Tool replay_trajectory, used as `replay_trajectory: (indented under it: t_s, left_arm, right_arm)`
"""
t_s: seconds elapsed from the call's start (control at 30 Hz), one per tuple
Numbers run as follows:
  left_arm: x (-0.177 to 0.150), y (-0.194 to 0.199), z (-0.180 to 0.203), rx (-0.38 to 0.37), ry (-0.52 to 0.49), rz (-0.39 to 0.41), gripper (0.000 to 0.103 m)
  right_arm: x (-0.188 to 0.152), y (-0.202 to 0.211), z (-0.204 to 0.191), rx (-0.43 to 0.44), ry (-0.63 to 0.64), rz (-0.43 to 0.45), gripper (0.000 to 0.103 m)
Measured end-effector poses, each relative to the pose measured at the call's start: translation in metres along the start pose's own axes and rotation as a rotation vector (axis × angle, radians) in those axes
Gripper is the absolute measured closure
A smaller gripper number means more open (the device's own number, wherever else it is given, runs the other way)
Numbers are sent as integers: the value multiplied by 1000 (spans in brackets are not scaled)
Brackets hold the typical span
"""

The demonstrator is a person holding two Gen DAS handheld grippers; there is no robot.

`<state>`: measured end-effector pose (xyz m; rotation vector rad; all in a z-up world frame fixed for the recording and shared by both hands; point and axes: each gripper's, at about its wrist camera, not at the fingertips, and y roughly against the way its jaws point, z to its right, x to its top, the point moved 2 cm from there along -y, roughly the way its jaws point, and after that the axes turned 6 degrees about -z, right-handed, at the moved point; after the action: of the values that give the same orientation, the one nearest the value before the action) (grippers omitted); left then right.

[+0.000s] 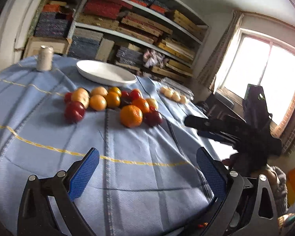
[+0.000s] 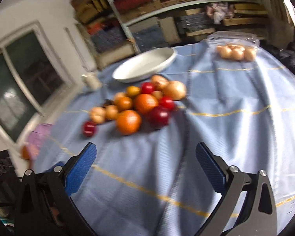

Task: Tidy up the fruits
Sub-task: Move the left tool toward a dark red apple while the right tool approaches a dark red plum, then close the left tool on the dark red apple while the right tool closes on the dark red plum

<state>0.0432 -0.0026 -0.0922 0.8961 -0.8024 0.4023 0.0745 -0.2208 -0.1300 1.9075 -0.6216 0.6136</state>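
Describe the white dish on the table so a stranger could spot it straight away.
Start at the blue tablecloth with thin yellow lines, then find the heap of oranges and red fruit near its middle. Just beyond that heap, toward the packed shelves, sits the white dish. It is the only large, shallow, oval, plain white thing there, and it holds nothing.

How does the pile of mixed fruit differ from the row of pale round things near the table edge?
The fruit pile mixes orange, dark red and yellowish pieces of unequal size; the pale row is one tan colour, all alike in size. The pile lies heaped just in front of the white dish; the row sits apart by clear plastic wrapping. Both rest on the blue cloth, untouched by either open tongs.
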Motion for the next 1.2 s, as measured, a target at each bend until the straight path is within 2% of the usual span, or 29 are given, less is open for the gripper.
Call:
replay_trajectory:
  t_s: [0.1, 0.13, 0.3, 0.4, 0.53, 0.8, 0.87, 0.93, 0.97, 1.2]
  left_arm:
    - [-2, -23, -3, -91, -7, -110, 3]
    - [0, -28, -6, -79, -7, -124, 3]
    - [36, -41, -29, 218, -85, -201, 3]
    - [54, -48, -46, 338, -127, -225, 3]
    - [69, -53, -69, 286, -102, -247, 3]
    - [82, -71, -84, 285, -118, -250, 3]
    - [81, -74, -83, 276, -122, -252, 3]
    - [81, -77, -83, 267, -125, -257, 3]
    - [82, -79, -83, 266, -126, -261, 3]
    - [80, -90, -88, 264, -116, -292, 3]
  right_arm:
    - [9, -6, 1, -5, 25, -4, 4]
    - [13, -7, 1, -10, 44, -2, 4]
    - [32, -21, -2, -74, 145, -17, 4]
    - [44, -29, -7, -112, 222, 0, 4]
    - [52, -38, -10, -140, 274, 23, 4]
    - [55, -60, -3, -157, 257, 11, 5]
    - [56, -64, 0, -183, 253, 9, 7]
    - [56, -70, 3, -173, 239, -5, 19]
    - [55, -74, 5, -150, 231, -27, 20]
    - [52, -87, 6, -136, 229, -73, 26]
